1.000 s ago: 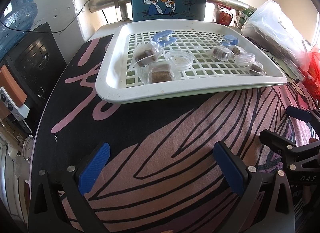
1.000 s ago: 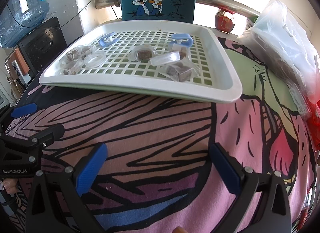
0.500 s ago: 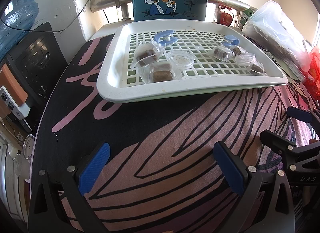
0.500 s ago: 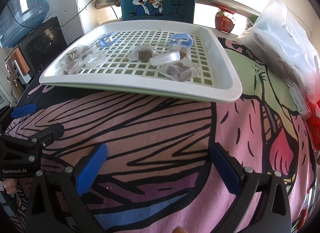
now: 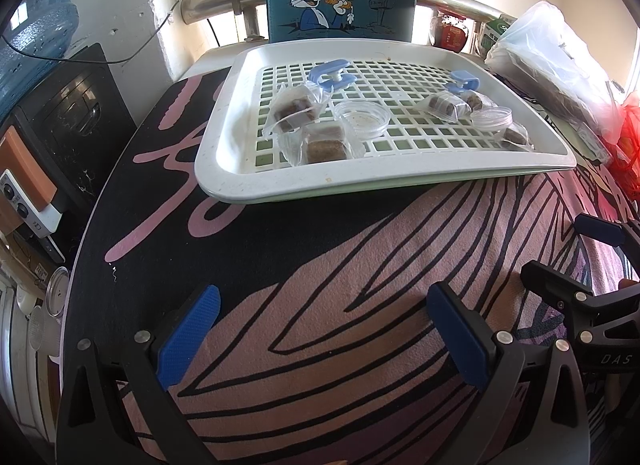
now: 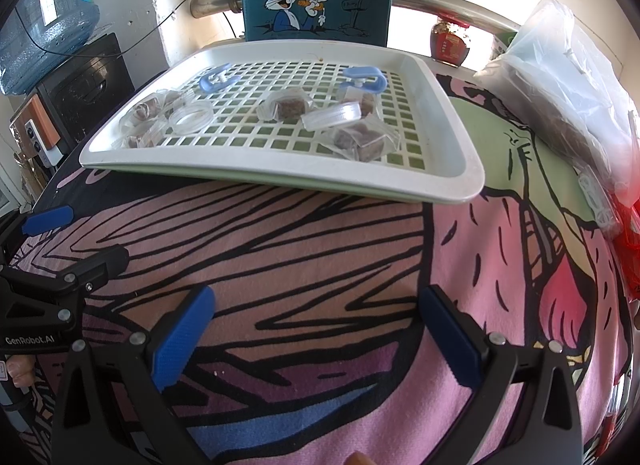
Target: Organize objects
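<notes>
right gripper [image 6: 316,339]: fingers apart, empty | tray [image 6: 460,153]: 2 blue clips, bagged snacks

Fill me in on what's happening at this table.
A person holds two grippers low over the patterned cloth, and both the left gripper and right gripper are open and empty. Ahead sits a white slotted tray holding small clear bags of brown pieces, clear round dishes and blue clips. Nothing has been picked up yet.

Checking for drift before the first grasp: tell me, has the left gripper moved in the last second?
Barely. In the left wrist view the white tray sits slightly lower than before, so the left gripper tilted or crept a little.
</notes>
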`<state>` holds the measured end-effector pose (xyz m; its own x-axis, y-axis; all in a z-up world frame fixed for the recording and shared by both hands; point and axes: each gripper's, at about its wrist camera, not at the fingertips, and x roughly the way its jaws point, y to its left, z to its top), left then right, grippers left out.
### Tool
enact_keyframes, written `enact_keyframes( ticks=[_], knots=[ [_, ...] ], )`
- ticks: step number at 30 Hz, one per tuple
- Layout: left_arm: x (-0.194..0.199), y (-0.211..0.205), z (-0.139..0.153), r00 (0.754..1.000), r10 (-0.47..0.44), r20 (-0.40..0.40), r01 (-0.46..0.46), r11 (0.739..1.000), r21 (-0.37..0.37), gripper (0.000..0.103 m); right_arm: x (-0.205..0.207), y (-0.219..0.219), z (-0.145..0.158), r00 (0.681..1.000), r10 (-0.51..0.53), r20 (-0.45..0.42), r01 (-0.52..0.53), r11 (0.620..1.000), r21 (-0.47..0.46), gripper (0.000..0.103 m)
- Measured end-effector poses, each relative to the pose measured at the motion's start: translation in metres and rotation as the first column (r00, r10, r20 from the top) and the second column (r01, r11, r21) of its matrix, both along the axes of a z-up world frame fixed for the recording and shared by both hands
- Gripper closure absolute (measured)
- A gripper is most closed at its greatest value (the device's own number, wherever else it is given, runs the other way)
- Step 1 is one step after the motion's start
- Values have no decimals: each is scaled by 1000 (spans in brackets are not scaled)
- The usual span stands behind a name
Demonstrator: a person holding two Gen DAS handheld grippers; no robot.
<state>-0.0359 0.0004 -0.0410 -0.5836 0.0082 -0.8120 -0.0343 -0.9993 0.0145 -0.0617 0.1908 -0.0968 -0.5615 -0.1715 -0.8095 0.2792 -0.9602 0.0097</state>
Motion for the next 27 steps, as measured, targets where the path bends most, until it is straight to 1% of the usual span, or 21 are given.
enact_keyframes(
  ticks=[27],
  knots=[
    [1,-1,0,1000,5,0,-5,1000,1,0,1,0,0,1000,0,0,0,1000,0,0]
  ],
)
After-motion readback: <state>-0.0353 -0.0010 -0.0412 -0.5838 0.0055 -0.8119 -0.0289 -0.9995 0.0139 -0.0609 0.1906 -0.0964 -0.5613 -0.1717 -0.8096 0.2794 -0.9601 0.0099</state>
